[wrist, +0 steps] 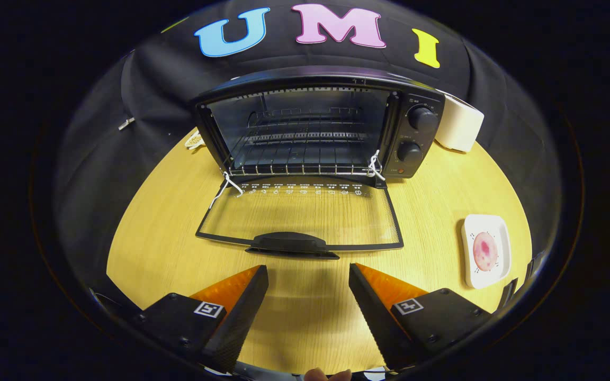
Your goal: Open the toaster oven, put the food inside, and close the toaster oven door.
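Observation:
A black toaster oven (421,132) stands at the back of the wooden table (167,211). Its glass door (305,217) is folded down flat onto the table, and the door handle (292,244) lies just ahead of my fingers. Inside, a wire rack (299,159) sits bare. A round pink piece of food (485,251) rests on a small white square plate (490,227), off to the right of the right finger. My gripper (308,275) hovers over the table in front of the handle, open, with nothing between its fingers.
A white appliance (458,127) stands behind the oven's right side. A small pale object (195,140) lies by the oven's left rear corner. White strings (225,185) hang from the door hinges. A fingertip (329,374) shows behind the gripper.

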Motion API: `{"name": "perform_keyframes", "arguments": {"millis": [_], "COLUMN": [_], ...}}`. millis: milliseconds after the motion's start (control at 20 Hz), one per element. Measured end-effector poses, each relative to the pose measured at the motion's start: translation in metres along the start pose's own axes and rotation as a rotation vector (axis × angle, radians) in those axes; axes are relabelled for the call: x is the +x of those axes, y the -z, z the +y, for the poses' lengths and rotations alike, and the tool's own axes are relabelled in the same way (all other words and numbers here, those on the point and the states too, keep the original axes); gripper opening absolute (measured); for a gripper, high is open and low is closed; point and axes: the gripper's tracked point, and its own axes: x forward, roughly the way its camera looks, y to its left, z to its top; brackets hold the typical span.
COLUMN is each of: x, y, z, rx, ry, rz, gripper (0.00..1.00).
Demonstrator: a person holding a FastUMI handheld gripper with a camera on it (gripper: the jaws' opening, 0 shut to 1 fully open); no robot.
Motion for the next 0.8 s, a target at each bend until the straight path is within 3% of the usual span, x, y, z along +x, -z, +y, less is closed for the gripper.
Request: {"name": "perform_keyframes", "arguments": {"millis": [250,800], "x": [-0.037,-0.113], "y": [-0.018,-0.057], "z": [-0.024,-0.166], "rx": [0.049,0.043], "ry": [-0.069,-0.103], "rz": [-0.031,-0.061], "gripper": [1.0,0.99]}}
